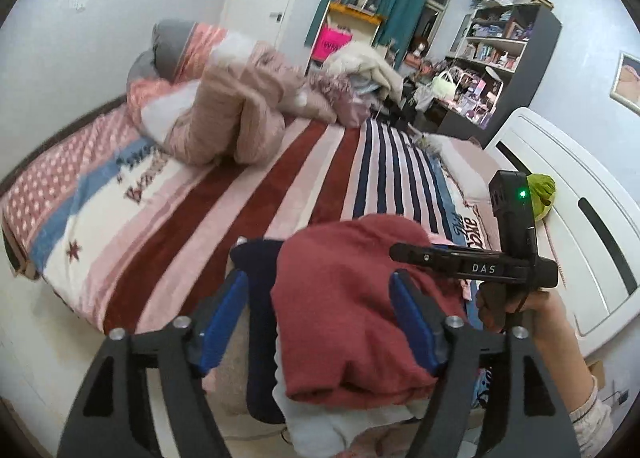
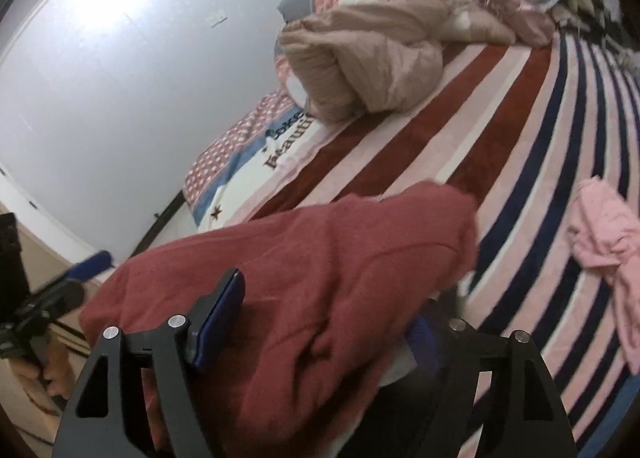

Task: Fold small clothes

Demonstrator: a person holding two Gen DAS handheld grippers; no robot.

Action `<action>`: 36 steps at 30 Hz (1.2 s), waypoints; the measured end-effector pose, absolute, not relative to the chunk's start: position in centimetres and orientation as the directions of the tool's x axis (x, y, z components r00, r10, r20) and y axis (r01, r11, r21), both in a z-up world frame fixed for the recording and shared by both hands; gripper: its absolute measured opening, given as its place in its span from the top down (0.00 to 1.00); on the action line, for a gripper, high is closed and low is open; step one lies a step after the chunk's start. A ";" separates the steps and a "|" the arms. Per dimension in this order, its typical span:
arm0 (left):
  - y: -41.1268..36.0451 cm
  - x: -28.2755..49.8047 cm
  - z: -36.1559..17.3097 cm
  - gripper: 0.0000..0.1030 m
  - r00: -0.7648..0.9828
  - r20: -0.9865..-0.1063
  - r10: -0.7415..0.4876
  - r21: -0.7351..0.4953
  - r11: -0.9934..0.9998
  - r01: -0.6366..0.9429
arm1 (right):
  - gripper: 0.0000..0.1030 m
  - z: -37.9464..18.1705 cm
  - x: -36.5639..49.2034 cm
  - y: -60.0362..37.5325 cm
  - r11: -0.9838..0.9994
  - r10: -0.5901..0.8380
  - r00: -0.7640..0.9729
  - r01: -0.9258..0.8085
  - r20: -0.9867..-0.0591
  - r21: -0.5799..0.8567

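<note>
The red garment (image 1: 352, 310) hid most of what lay under it at the near edge of the bed (image 1: 224, 218): only a dark navy strip (image 1: 260, 322) and a bit of white fabric (image 1: 316, 430) showed. The left gripper (image 1: 320, 318) had its blue-padded fingers (image 1: 222, 314) spread wide on either side of the red garment, gripping nothing. The right gripper (image 2: 324, 322) was harder to read: its left pad (image 2: 224, 318) stood clear, the other lay half buried under red folds, so whether it pinched cloth I couldn't tell. In the left wrist view it carried white "DAS" lettering. The bed's striped fleece blanket (image 2: 500, 130) bore partial script, "Beauti", cut off. Soft and fuzzy, that red knit. A crumpled pink garment (image 2: 608, 234) lay beside it on the stripes; a puffy beige quilt (image 1: 232, 114) was bunched at the far end.
</note>
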State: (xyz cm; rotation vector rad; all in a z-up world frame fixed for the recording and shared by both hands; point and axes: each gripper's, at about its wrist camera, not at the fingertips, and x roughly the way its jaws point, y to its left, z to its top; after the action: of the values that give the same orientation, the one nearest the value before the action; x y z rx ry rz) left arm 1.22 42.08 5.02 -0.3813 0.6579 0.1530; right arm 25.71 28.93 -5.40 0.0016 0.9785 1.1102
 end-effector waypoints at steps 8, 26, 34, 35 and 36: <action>40.8 0.8 5.7 0.30 0.771 -0.634 0.057 -0.261 0.923 -0.283 | 0.27 -3.9 25.2 27.0 0.515 0.730 0.155 -0.765 -0.666 0.386; 18.8 0.4 5.9 0.19 0.891 -0.425 0.159 -0.011 0.983 -0.181 | 0.21 -5.5 19.9 4.4 0.604 0.727 0.395 -0.757 -0.561 0.251; 6.4 0.8 1.8 0.01 0.971 -0.183 0.156 0.004 0.987 -0.158 | 0.18 -9.4 14.7 -13.9 0.827 0.484 0.744 -0.560 -0.461 -0.036; 5.5 0.8 1.4 0.01 0.973 -0.167 0.162 0.012 0.987 -0.163 | 0.18 -9.7 14.0 -15.1 0.835 0.471 0.758 -0.549 -0.451 -0.050; 4.4 0.8 1.0 0.01 0.973 -0.157 0.169 0.022 0.986 -0.167 | 0.18 -10.2 12.9 -16.8 0.844 0.458 0.776 -0.533 -0.434 -0.063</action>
State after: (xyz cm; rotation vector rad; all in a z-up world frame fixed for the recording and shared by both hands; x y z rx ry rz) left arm 0.85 4.43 0.98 0.0084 0.1587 0.1697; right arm 12.92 -16.80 -10.18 -0.1869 0.4201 0.5393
